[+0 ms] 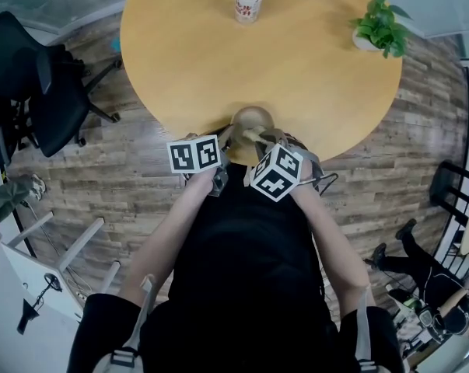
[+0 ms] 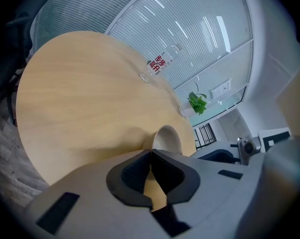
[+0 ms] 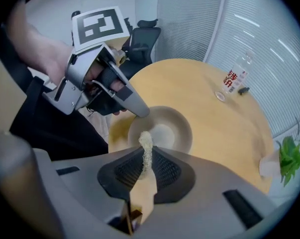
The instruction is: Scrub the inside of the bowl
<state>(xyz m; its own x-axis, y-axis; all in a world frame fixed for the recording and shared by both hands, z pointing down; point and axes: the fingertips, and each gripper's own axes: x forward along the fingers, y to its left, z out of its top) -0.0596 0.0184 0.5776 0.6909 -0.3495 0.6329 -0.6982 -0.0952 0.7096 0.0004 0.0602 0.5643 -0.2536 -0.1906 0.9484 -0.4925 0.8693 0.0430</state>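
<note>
While squeezing a pale scrubber [image 3: 146, 142] flat between the jaws of the right gripper [image 3: 148, 152], holds its rough tip at the near rim of the bowl [image 3: 164, 131]; cannot tell whether touching. Pinches that same rim with the left gripper [image 2: 150, 152], jaws drawn narrow on the thin wall. Has the bowl resting on the round table [image 3: 214, 133], at the edge nearest the person. Far beyond the bowl: a bottle [image 3: 234, 78]; well to the bowl's right, a potted plant [image 3: 289, 156].
</note>
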